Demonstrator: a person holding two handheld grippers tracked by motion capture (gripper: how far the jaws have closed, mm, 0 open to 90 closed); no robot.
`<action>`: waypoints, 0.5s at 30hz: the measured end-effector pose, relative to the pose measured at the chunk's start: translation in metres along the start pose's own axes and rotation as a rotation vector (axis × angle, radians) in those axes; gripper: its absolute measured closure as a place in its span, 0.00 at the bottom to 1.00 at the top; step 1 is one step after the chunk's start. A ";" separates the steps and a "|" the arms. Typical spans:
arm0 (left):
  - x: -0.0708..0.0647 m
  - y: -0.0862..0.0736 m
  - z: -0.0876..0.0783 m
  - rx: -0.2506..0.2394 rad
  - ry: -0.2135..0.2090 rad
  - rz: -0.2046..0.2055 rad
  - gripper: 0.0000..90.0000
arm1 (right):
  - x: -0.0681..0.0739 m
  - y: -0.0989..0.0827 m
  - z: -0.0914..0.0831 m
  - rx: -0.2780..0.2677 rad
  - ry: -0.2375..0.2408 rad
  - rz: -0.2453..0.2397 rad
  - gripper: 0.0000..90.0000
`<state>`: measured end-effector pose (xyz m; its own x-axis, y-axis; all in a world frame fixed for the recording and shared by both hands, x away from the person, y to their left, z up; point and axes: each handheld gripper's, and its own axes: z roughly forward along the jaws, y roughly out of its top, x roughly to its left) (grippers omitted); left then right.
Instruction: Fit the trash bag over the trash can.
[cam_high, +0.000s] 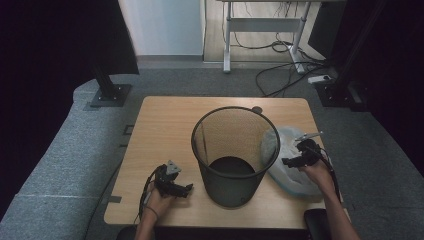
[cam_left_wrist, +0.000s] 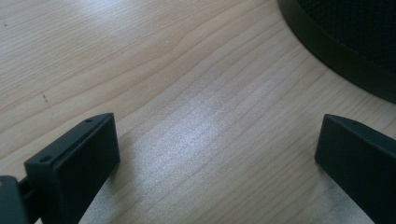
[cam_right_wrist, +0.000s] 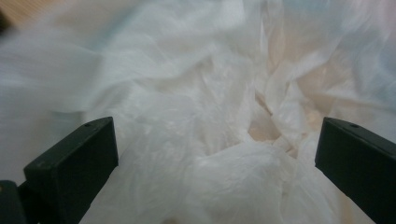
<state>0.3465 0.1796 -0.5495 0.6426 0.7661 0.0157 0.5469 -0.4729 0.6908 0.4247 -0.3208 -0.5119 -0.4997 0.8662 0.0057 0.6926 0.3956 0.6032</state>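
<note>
My right claw (cam_high: 298, 156) is wide open, right over the crumpled plastic bag (cam_high: 290, 167). The bag lies on the table (cam_high: 165, 125), just right of the mesh bin (cam_high: 232, 155). My left claw (cam_high: 176, 186) waits wide open left of the bin.

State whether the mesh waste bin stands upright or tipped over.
Upright: the mesh waste bin stands on its base on the table, open rim facing up.

From above your side you look forward and down on the table (cam_high: 165, 120). Your left gripper's camera skims the wood beside the bin (cam_left_wrist: 345, 51); your right one presses close to the plastic bag (cam_right_wrist: 196, 116).
</note>
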 end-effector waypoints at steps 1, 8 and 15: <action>0.000 0.000 0.000 0.000 -0.001 0.000 0.00 | -0.002 -0.002 0.006 0.012 -0.004 0.003 0.00; 0.000 0.000 0.000 0.000 0.000 0.001 0.00 | -0.003 -0.015 0.028 0.053 -0.004 -0.002 0.00; 0.000 0.000 0.000 0.000 0.000 0.001 0.00 | -0.001 -0.015 0.026 0.062 -0.014 0.012 0.01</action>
<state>0.3465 0.1796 -0.5495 0.6433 0.7655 0.0161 0.5463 -0.4736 0.6909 0.4283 -0.3195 -0.5421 -0.4840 0.8751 0.0018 0.7299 0.4026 0.5524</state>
